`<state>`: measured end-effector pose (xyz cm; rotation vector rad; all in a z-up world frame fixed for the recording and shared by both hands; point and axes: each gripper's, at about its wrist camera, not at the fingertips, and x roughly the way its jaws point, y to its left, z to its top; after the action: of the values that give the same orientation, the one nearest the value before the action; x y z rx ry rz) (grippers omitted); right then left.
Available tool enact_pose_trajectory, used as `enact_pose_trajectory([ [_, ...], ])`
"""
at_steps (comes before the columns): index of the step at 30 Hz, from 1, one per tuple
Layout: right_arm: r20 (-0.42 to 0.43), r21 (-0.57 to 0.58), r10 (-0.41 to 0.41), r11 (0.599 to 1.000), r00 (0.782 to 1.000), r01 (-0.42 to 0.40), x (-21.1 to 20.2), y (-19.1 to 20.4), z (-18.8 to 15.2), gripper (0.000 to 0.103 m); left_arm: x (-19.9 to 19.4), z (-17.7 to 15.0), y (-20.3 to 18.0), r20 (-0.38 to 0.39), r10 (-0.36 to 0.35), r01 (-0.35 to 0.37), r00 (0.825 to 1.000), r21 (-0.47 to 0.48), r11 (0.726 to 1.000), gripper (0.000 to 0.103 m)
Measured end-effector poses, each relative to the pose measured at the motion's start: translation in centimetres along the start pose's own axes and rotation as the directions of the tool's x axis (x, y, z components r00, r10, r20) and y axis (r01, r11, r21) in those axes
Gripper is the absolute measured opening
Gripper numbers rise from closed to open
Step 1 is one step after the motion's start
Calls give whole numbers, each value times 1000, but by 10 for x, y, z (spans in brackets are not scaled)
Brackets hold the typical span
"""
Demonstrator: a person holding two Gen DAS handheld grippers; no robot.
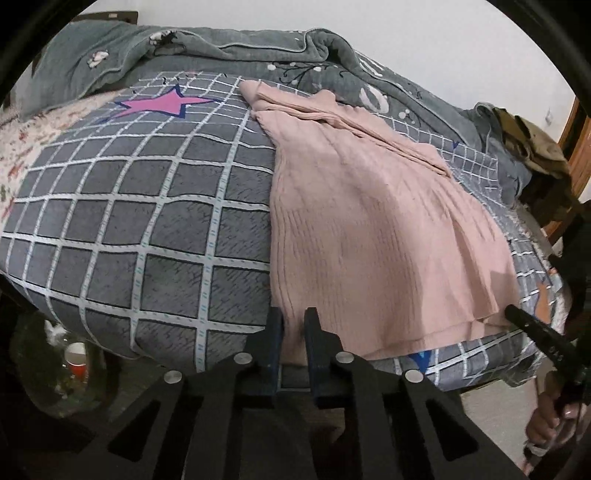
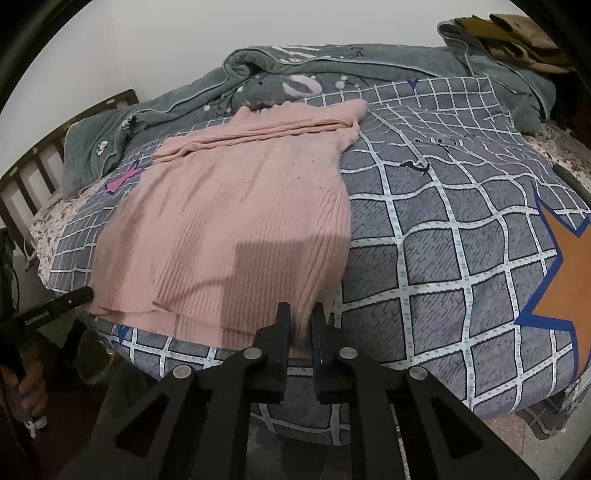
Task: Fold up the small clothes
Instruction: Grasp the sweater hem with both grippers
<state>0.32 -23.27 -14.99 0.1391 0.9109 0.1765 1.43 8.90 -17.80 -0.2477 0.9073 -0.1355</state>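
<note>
- Bedding first, on the far left of the left wrist view: a grey checked quilt [image 1: 147,206] with a pink star [image 1: 166,103] covers the bed, and a grey-green blanket [image 1: 207,40] is bunched along the wall behind it.
- Right of the star lies the task's thing, a pink ribbed sweater [image 1: 369,229], spread flat on the quilt with its hem at the near edge of the bed and its neck toward the blanket.
- Its 2 sleeves [image 1: 332,110] are already folded in across the chest, so I judge the first step done; the body has not yet been folded over on itself.
- The left gripper [image 1: 293,325] is closed on 1 hem corner: pink knit is bunched between the narrow jaws.
- Further right in that view, the tip of the other tool touches the opposite hem corner, with a hand [image 1: 546,424] on its handle below.
- In the right wrist view the right gripper [image 2: 301,321] is likewise clamped on its own hem corner, cloth showing between the jaws.
- An orange star [image 2: 561,280] on the quilt sits well apart to the right, and a brown cloth [image 2: 517,33] lies on the blanket at the far corner.
- With both lower corners pinched, the next move is probably lifting the hem toward the neck; after that, perhaps 1 more fold and smoothing.
</note>
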Motion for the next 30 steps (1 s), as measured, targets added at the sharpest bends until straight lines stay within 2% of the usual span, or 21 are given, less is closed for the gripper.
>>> enact_pose_trajectory([
  [3, -1, 5, 13, 1000, 1000, -13, 2, 0, 0, 17, 4, 1, 0, -8, -18, 18, 1000, -11, 1000, 30],
  [5, -4, 13, 24, 1000, 1000, -24, 4, 0, 0, 19, 6, 2, 0, -4, -38, 38, 999, -20, 999, 35],
  [7, -3, 24, 39, 999, 999, -38, 6, -2, 0, 19, 7, 3, -2, -2, -32, 32, 999, -21, 999, 36],
  [9, 1, 44, 59, 997, 998, -59, 8, -5, -1, 19, 9, 4, -5, 1, -17, 17, 1000, -23, 1000, 33],
  [10, 2, 54, 69, 996, 998, -69, 8, -7, -2, 18, 9, 4, -5, 0, -5, 5, 1000, -21, 1000, 27],
  [11, 3, 64, 76, 995, 997, -76, 9, -9, -2, 14, 10, 5, -5, 0, 14, -14, 1000, -16, 1000, 7],
  [12, 8, 70, 76, 995, 997, -77, 8, -11, -2, 7, 9, 5, -5, 12, 28, -28, 1000, -4, 1000, 7],
  [15, 59, 41, 64, 997, 996, -66, -7, -19, -3, 7, -2, 7, 7, 46, 48, -49, 998, 11, 999, 7],
  [17, 74, 38, 43, 998, 996, -46, -14, -26, -3, 6, -6, 8, 17, 47, 25, -24, 999, -17, 1000, 7],
  [22, 46, 77, 58, 995, 997, -62, -10, -36, -3, 8, 3, 5, 23, -1, -30, 29, 1000, -82, 996, 8],
  [24, 23, 82, 54, 995, 998, -56, -4, -33, -3, 9, 6, 4, 20, -15, -33, 32, 999, -70, 997, 12],
  [26, 17, 89, 64, 994, 998, -65, -1, -31, -3, 18, 5, 3, 17, -11, -44, 43, 999, -56, 997, 20],
  [27, 15, 92, 76, 993, 997, -78, 1, -30, -4, 27, 4, 2, 17, -11, -56, 56, 998, -57, 997, 25],
  [28, 13, 95, 82, 992, 997, -83, 2, -30, -4, 29, 4, 2, 15, -11, -66, 65, 998, -59, 996, 28],
  [29, 8, 101, 87, 991, 996, -87, 4, -29, -5, 29, 5, 3, 13, -13, -72, 72, 997, -58, 996, 33],
  [30, -10, 108, 98, 989, 995, -97, 9, -28, -6, 29, 5, 3, 11, -15, -65, 64, 998, -54, 996, 33],
])
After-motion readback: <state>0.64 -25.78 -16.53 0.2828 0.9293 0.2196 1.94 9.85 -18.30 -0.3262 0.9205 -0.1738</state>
